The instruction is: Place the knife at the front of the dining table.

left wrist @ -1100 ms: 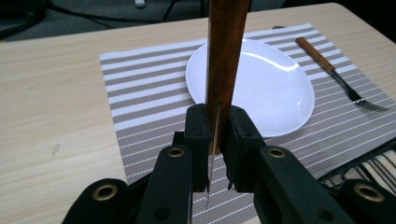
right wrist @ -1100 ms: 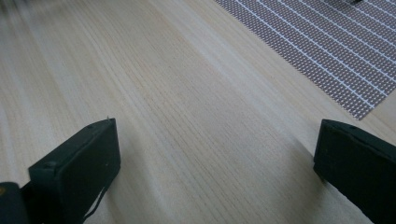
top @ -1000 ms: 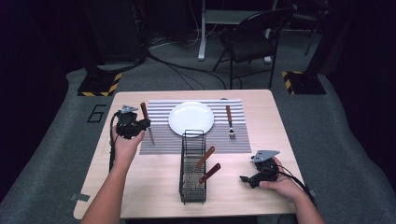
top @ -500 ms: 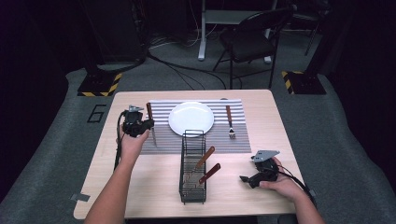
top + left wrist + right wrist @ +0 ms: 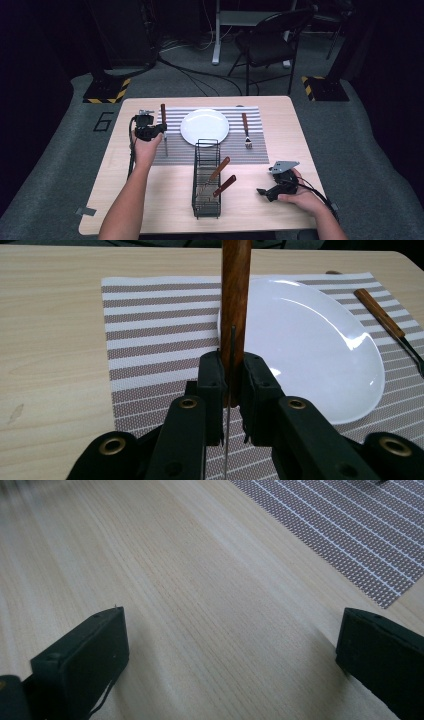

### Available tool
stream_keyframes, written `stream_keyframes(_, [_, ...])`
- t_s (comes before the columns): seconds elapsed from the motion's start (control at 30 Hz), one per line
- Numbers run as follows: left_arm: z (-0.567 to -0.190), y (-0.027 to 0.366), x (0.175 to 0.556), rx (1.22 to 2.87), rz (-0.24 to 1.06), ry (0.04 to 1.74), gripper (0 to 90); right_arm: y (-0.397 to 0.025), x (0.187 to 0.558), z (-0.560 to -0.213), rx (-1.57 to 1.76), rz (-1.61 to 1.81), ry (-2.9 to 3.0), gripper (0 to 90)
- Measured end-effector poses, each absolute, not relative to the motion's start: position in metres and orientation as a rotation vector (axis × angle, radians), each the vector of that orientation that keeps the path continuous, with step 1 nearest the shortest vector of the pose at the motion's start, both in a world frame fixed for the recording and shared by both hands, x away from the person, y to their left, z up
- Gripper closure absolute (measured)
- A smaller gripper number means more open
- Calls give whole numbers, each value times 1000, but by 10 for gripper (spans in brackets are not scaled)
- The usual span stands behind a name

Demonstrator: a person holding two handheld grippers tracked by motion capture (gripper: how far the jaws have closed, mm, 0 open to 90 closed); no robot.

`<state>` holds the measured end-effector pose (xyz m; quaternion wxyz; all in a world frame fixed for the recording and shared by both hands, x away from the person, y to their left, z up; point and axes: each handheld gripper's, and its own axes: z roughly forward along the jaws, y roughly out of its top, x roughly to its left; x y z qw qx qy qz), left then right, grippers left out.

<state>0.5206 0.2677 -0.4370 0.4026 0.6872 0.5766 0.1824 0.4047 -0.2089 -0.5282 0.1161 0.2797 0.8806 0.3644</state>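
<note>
Striped mat lies on the desk. Left claw pinches the knife beside the plate; lower it flat and straight. Right claw rests spread wide.

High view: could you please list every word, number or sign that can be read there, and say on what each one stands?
"6": a large dark numeral on the grey floor, left of the table.
Yellow-and-black hazard stripes, no words: on two floor base plates, one left, one right.
Nothing else readable.
</note>
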Motion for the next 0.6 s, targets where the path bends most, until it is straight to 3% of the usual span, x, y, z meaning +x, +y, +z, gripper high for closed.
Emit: stream_keyframes(0.6, [-470,260,555,1660,423,1549,804,-209,405,-528,819,1068,2579,0])
